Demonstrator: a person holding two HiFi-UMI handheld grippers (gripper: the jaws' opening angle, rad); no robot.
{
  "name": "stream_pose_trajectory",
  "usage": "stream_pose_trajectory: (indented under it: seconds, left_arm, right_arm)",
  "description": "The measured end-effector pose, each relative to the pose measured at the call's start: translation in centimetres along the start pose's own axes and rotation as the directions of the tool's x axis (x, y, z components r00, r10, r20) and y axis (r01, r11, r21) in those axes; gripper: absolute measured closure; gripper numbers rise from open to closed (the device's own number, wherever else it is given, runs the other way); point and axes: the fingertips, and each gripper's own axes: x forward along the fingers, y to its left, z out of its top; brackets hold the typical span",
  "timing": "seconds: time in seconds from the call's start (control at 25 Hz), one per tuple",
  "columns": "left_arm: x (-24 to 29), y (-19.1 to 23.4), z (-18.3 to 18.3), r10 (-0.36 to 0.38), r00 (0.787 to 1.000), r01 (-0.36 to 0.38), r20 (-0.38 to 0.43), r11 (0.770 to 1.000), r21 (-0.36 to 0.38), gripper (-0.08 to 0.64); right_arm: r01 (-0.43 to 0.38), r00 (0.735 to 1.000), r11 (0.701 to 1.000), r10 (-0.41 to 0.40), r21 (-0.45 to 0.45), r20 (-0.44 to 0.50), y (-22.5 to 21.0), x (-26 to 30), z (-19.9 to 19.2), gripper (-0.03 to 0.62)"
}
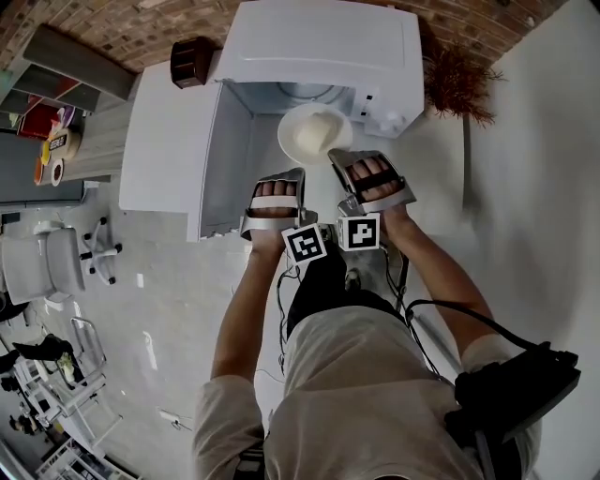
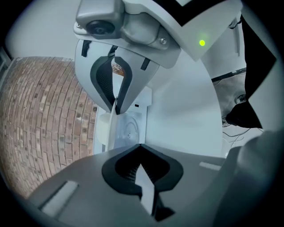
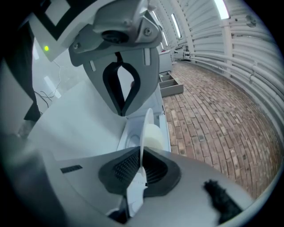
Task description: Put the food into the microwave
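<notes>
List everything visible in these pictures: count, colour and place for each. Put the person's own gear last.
microwave: one, white, top centre, door swung open to the left
plate: one, white, in front of the microwave's opening, held by its rim
food: one pale lump, on the plate
box: one, dark brown, by the microwave's top left corner
dried plant: one, reddish brown, right of the microwave
office chair: one, white, on the floor at left
brickwork: reddish, behind the microwave
pack: one, black, at the person's right hip, cabled
left gripper: one, grey, jaws together, empty
right gripper: one, grey, shut on the plate's rim
</notes>
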Motion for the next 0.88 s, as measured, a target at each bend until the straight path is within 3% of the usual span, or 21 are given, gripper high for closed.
stream_pose_trajectory:
  seconds: [0.24, 0.88]
  left_arm:
    - [3.8, -0.4, -0.8, -0.038, 0.999, 0.038, 0.028, 0.999, -0.008, 0.554]
    - [13.7, 1.3, -4.0, -0.075, 0.996, 0.077, 0.055, 0.997, -0.026, 0.554]
  right_arm:
    - [-0.067, 0.998, 0.997, 0.068, 0.039, -0.020, 1.6, 4.0, -0.2, 0.574]
    - [-0.107, 0.992, 0.990, 0.112, 0.091, -0.060, 2.3, 14.4, -1.6, 0.574]
